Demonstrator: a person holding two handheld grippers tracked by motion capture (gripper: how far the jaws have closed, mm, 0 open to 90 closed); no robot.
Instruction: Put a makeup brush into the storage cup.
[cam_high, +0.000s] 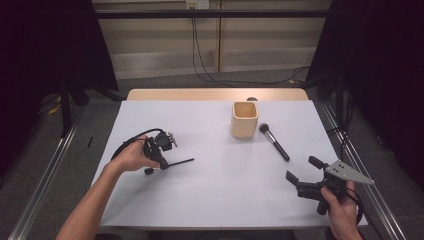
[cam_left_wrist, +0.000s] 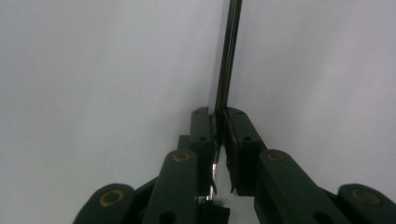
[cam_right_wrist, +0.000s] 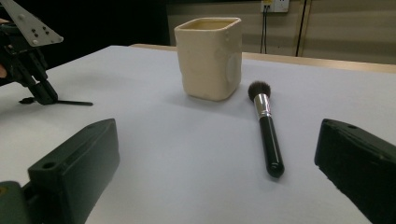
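Left gripper (cam_high: 161, 161) low on the white table (cam_high: 215, 190), jaws clamped on a thin black brush (cam_left_wrist: 227, 70) lying flat, handle jutting forward. Right gripper (cam_high: 301, 175) wide open, holding nothing, aimed at the makeup brush (cam_right_wrist: 266, 126) just beside the cream cup (cam_right_wrist: 210, 58).

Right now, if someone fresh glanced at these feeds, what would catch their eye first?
Probably the cream cup standing upright near the table's far edge, with the big makeup brush lying flat just right of it. Next, the left gripper at mid-left, shut on a thin black brush, and the right gripper open at near right.
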